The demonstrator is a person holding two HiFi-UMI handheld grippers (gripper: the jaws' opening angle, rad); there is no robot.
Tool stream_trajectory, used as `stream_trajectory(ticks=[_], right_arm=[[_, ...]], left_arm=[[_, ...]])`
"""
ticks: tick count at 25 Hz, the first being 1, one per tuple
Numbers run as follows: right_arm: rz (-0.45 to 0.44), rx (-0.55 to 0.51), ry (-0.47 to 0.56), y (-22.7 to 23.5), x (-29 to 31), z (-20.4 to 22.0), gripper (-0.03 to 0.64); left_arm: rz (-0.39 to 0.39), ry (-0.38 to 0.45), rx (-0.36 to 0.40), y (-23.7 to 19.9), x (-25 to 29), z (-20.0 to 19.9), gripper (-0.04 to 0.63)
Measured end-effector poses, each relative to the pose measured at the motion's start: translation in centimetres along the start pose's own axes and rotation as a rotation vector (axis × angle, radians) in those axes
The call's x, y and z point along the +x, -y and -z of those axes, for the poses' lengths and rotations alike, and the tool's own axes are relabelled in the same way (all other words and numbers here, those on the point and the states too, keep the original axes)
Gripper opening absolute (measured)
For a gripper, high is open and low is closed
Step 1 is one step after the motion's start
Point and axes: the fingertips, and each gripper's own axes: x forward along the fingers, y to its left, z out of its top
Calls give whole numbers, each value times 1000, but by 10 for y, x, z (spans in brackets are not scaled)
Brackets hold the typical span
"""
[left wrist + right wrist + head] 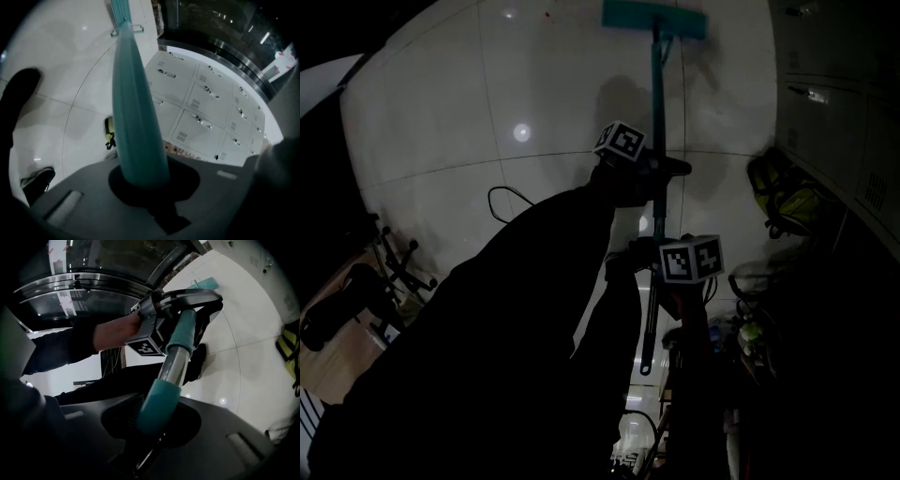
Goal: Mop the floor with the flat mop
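The mopping stroke itself is the step in hand. The flat mop's head [654, 17] lies on the white tiled floor [469, 112] at the far end of its reach, well ahead of the person. The teal pole [657, 103] runs straight back from it towards the body.

Both claws are clamped on that pole. The left claw [661, 169] grips it higher up, nearer the head. In the left gripper view its jaws are closed round the teal shaft [133, 108], which runs out of the left claw [145, 180] towards the floor. The right claw [680, 281] grips lower down, near the handle end. The right gripper view shows the right claw [157, 420] closed on a teal sleeve just below a bare metal section [172, 365], with the left claw further along the pole.

The stroke looks fully extended, so the next move is probably a draw back or a sideways sweep. That calls for both grips to stay firm and for steady downward pressure, so the head stays flat on the tiles. The path should keep clear of the lockers [844, 122] on the right and the loose cable [502, 195] lying on the floor to the left.
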Motion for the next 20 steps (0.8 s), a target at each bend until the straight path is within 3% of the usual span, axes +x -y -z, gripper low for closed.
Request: stream_trajectory(ticks=[6, 11, 15, 20], right_arm=[[-13, 6, -11, -1, 8, 132, 106], [-37, -10, -31, 7, 18, 220, 109], [1, -34, -80, 21, 24, 266, 106], [16, -37, -90, 30, 27, 289, 104]], left_arm=[[-9, 1, -7, -43, 17, 124, 40], [-30, -14, -32, -82, 27, 204, 40], [-42, -26, -38, -105, 33, 242, 40], [-52, -52, -58, -120, 41, 265, 40]])
